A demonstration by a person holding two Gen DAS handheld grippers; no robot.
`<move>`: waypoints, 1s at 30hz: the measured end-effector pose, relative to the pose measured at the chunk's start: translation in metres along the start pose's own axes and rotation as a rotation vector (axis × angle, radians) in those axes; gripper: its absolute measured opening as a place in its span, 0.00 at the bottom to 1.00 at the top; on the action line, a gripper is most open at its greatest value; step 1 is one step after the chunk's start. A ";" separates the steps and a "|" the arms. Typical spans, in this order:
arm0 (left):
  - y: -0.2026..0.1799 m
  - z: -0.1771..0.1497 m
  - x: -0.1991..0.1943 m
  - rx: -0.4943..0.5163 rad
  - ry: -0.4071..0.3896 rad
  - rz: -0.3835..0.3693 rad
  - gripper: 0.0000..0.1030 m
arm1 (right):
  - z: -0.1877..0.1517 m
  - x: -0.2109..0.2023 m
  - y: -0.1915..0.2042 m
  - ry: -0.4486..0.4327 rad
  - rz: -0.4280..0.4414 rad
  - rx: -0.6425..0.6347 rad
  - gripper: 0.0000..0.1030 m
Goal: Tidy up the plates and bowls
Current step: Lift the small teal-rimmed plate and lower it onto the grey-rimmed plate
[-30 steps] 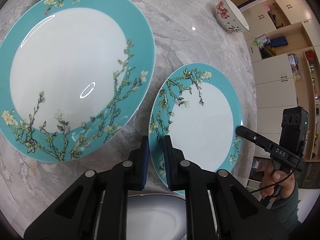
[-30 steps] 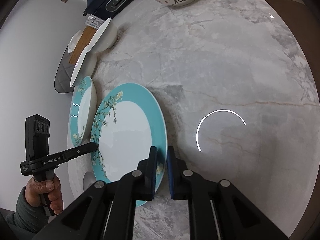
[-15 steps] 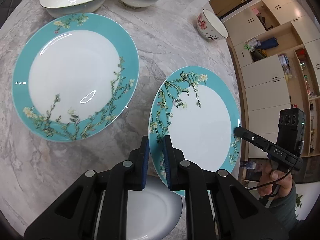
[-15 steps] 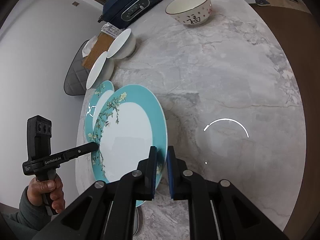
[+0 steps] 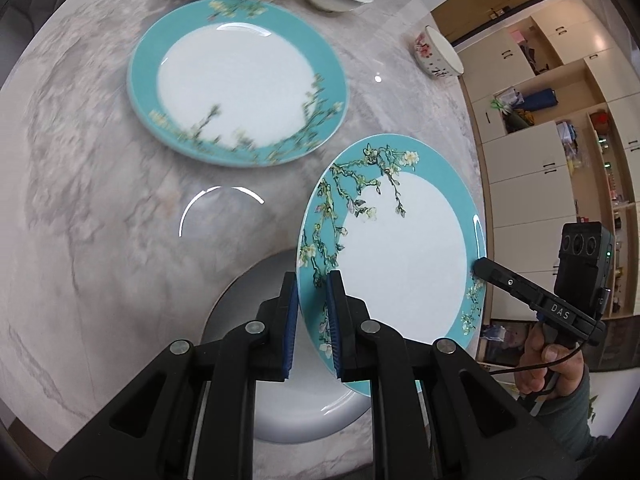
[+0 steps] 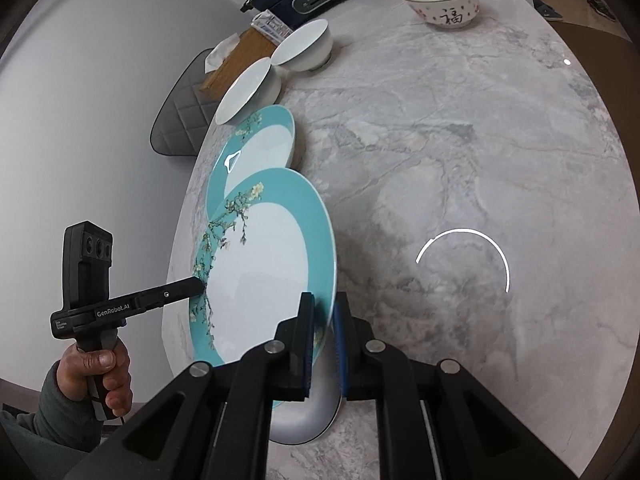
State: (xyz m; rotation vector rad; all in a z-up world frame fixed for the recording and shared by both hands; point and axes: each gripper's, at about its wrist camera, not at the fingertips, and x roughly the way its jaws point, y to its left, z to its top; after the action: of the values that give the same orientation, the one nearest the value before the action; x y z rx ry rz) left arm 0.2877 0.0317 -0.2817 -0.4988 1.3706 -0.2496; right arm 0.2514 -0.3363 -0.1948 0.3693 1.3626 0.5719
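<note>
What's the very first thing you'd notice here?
A turquoise plate with flowering branches is held up off the marble table, pinched at opposite rims by the left tongs and right tongs. A matching turquoise plate lies flat farther back, and a plain white plate sits right under the lifted one.
</note>
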 end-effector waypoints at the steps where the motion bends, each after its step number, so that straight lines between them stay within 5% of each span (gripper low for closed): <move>1: 0.006 -0.006 0.000 -0.007 0.007 0.001 0.12 | -0.006 0.004 0.003 0.008 0.001 -0.001 0.11; 14: 0.053 -0.059 0.005 -0.007 0.050 0.015 0.12 | -0.056 0.037 0.019 0.058 -0.035 0.014 0.11; 30: 0.062 -0.066 0.032 0.021 0.080 0.024 0.12 | -0.085 0.059 0.018 0.067 -0.104 0.026 0.12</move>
State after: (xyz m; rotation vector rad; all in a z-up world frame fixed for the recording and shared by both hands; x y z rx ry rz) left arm 0.2221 0.0582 -0.3472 -0.4590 1.4492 -0.2664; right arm 0.1708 -0.2938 -0.2474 0.3007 1.4461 0.4850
